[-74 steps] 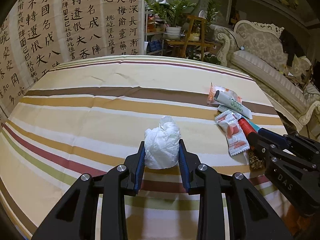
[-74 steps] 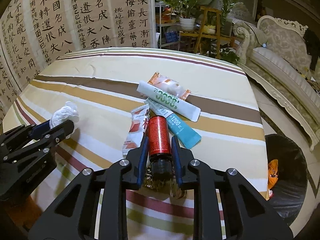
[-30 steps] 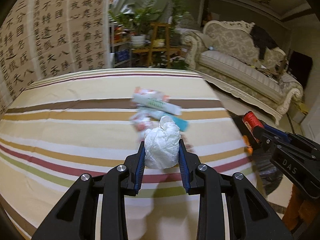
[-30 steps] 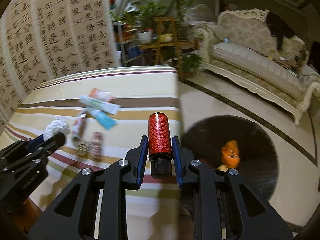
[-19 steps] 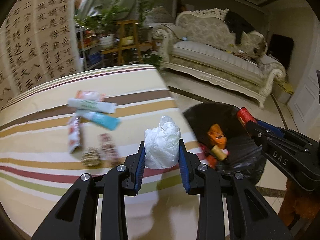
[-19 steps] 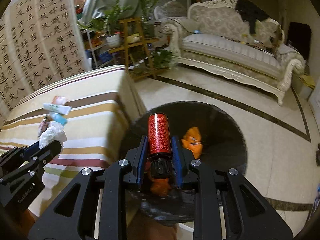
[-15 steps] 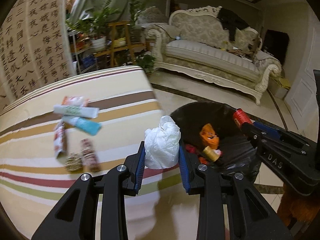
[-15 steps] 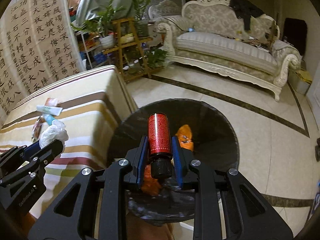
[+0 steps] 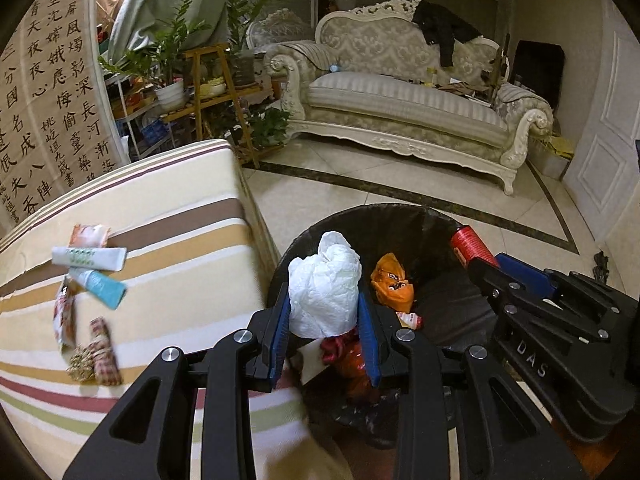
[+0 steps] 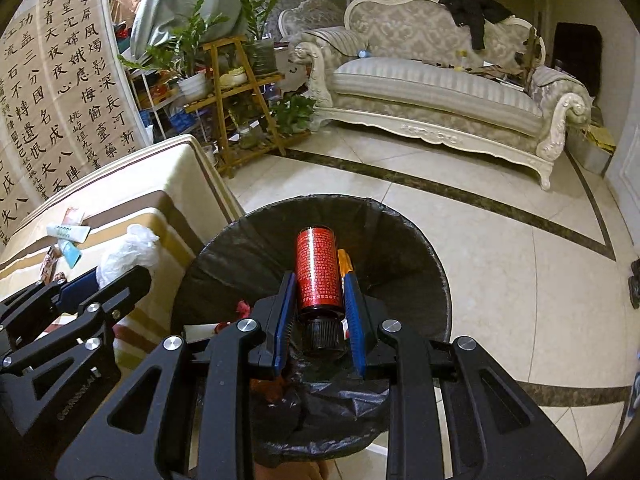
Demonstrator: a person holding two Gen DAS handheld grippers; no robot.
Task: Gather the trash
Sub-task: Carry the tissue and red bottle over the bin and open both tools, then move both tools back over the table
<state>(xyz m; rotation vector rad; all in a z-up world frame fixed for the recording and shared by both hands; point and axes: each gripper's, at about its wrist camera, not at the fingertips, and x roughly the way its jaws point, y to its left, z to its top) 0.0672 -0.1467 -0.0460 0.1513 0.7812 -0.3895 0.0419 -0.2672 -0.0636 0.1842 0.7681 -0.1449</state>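
A: Wrappers (image 9: 86, 280) lay on the striped table (image 9: 168, 216) at the left. What did we hold?

B: Our left gripper (image 9: 324, 322) was clamped on a crumpled white tissue (image 9: 324, 288) above the black-lined bin (image 9: 440, 304). Further right, our right gripper (image 10: 320, 312) pinched a red bottle (image 10: 319, 274) over that bin.
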